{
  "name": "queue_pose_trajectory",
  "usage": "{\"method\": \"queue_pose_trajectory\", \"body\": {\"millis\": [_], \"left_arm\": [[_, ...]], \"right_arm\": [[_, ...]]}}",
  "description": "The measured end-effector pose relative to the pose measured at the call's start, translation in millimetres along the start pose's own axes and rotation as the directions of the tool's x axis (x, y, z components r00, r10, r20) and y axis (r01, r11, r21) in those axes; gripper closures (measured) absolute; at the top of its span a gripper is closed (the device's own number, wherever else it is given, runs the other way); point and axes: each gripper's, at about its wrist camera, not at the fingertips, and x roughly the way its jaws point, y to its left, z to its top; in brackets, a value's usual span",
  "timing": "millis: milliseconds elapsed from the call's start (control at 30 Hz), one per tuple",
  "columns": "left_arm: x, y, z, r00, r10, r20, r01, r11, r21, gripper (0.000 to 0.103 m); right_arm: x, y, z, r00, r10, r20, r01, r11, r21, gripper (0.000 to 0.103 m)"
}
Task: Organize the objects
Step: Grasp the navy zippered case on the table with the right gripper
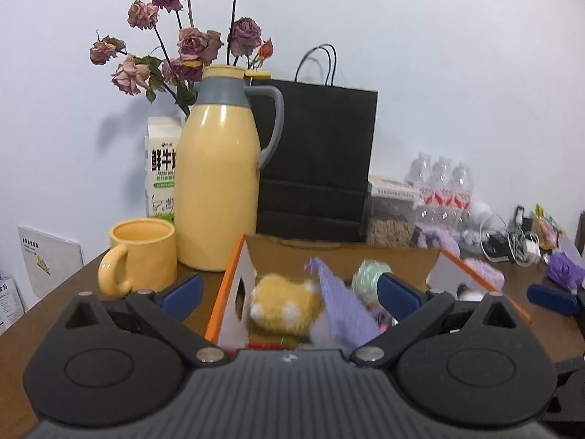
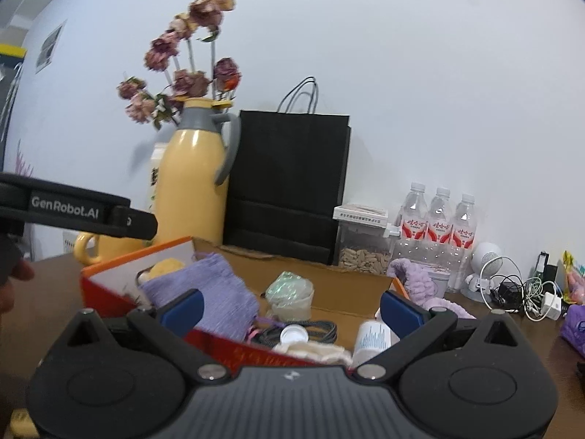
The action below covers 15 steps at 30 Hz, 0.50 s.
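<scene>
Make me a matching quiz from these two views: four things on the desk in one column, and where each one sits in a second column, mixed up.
Things:
1. yellow plush toy
2. yellow mug
3. black paper bag
4. water bottles

Places:
A. standing against the wall behind the cardboard box
B. inside the box, beside the purple cloth
C. outside the box, beside the yellow thermos
D. to the right of the clear jar of seeds

Pairs: 1-B, 2-C, 3-A, 4-D
</scene>
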Motion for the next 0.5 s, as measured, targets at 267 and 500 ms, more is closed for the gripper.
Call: {"method": "queue_pose_trajectory", "body": {"millis": [267, 500], "left_arm": [[-23, 14, -32, 0.996, -0.013, -0.093, 0.017, 0.999, 0.042, 0.000], [-38, 30, -51, 0.988, -0.028, -0.155, 0.030, 1.000, 0.010, 0.000]], "right_arm": [[-25, 11, -9, 0.999, 0.012, -0.051, -0.013, 1.000, -0.015, 0.000], [-38, 12, -22, 0.987, 0.068, -0.144, -0.060, 0.996, 0.059, 0.000]]}}
